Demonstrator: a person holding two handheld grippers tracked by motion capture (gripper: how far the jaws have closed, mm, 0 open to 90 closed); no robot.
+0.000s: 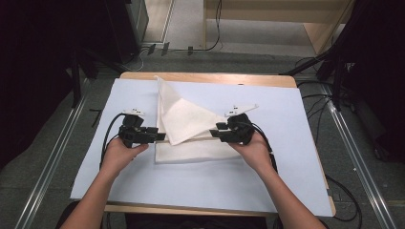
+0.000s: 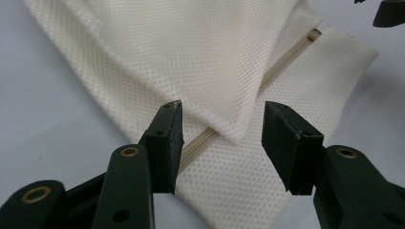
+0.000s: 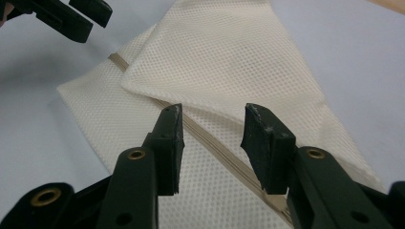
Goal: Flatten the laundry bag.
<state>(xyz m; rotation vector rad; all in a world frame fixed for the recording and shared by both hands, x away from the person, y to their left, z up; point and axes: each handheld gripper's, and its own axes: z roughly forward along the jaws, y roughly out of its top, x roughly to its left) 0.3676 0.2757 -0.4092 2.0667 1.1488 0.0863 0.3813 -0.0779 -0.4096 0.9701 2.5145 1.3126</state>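
Item: white mesh bag [image 1: 184, 125] with a tan zipper [image 2: 286, 56], lying on the white sheet [image 1: 267, 171] that covered the table [image 1: 200, 76], just above centre.

Condition: partly folded. One flap was turned over diagonally, its point reaching toward 6 o'clock across the zipper line, its long edge running up toward 12 o'clock. The lower rectangular part lay flat beneath. Judged about midway; further folds and squaring of the edges seemingly remained.

Appearance: fine honeycomb weave, cream-white, soft, faintly creased along the fold.

Left gripper [image 2: 222, 138]: at the bag's 9 o'clock edge, jaws wide apart, holding nothing.

Right gripper [image 3: 210, 138]: at the 3 o'clock edge, jaws likewise spread, empty, poised over the zipper.
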